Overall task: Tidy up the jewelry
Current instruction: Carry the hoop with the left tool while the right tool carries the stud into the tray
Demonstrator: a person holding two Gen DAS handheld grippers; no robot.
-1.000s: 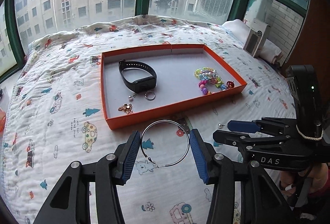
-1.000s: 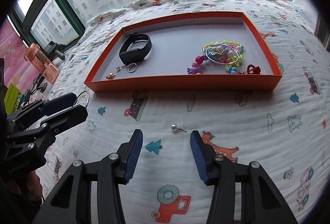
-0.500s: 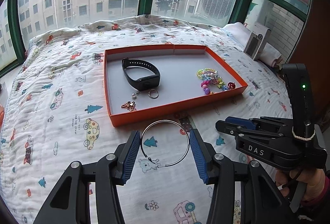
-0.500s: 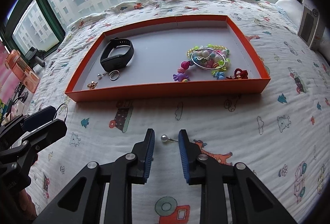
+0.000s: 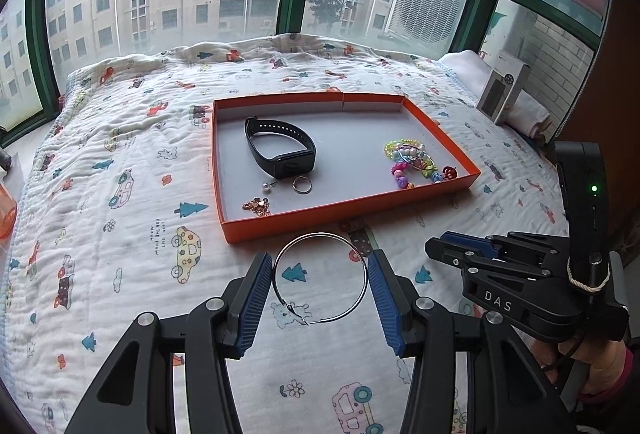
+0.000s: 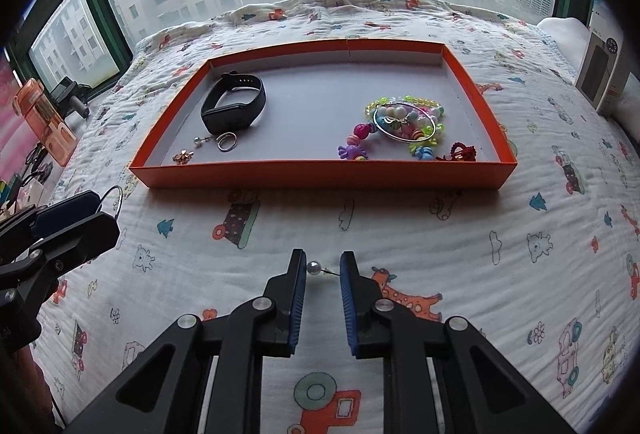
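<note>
On a quilt [image 6: 460, 234] printed with cars and trees sits an orange tray [image 6: 320, 174] holding a black wristband [image 6: 234, 106], a small ring [image 6: 227, 143], a beaded bracelet tangle [image 6: 404, 122] and a gold charm [image 6: 182, 156]. The right gripper [image 6: 323, 274] is closing on a pearl stud earring [image 6: 314, 267] lying on the quilt just before the tray – the stud sits between the pads, which look not quite clamped. The left gripper [image 5: 320, 278] stands apart – both pads touching a large hoop earring [image 5: 320, 278] on the quilt, just short of the tray's near wall
</note>
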